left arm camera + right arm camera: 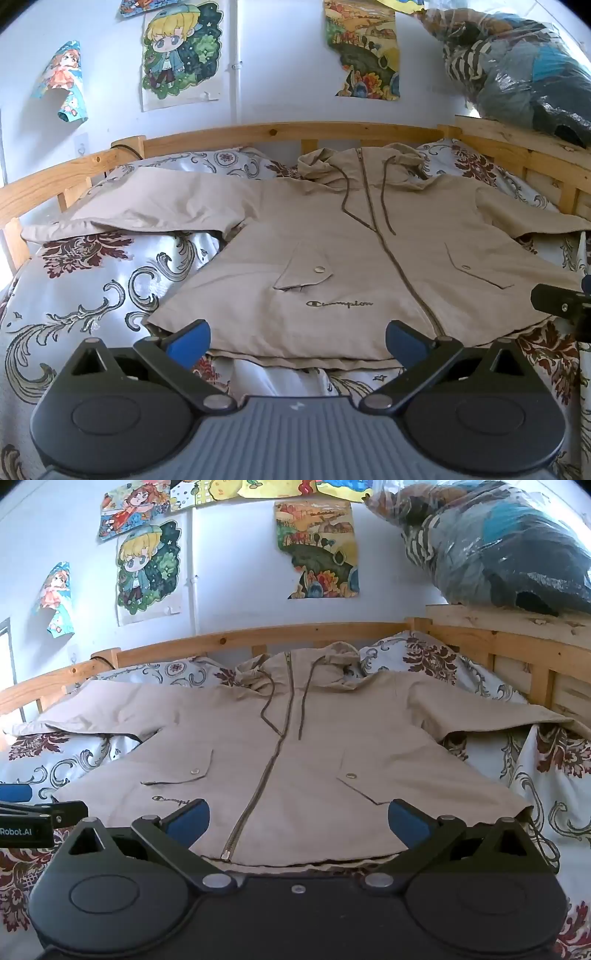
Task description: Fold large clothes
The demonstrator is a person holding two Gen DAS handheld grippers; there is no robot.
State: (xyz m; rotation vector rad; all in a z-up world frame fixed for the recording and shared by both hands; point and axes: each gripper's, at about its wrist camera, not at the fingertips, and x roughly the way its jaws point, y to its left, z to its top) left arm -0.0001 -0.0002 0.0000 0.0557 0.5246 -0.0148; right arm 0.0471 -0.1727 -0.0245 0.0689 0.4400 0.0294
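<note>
A beige hooded zip jacket (pixel 332 251) lies flat, front up, on the bed, sleeves spread to both sides, hood toward the headboard. It also shows in the right wrist view (pixel 295 760). My left gripper (pixel 297 338) is open and empty, hovering just before the jacket's hem, left of the zip. My right gripper (pixel 298 818) is open and empty over the hem at the zip's lower end. The right gripper's side shows at the right edge of the left wrist view (pixel 561 301); the left gripper's shows at the left edge of the right wrist view (pixel 29 812).
The bed has a floral cover (pixel 92 288) and a wooden rail (pixel 258 134) along the back and right side. Pillows (pixel 417 657) lie under the hood. A plastic-wrapped bundle of clothes (pixel 498 546) sits on the right rail. Posters hang on the wall (pixel 181 51).
</note>
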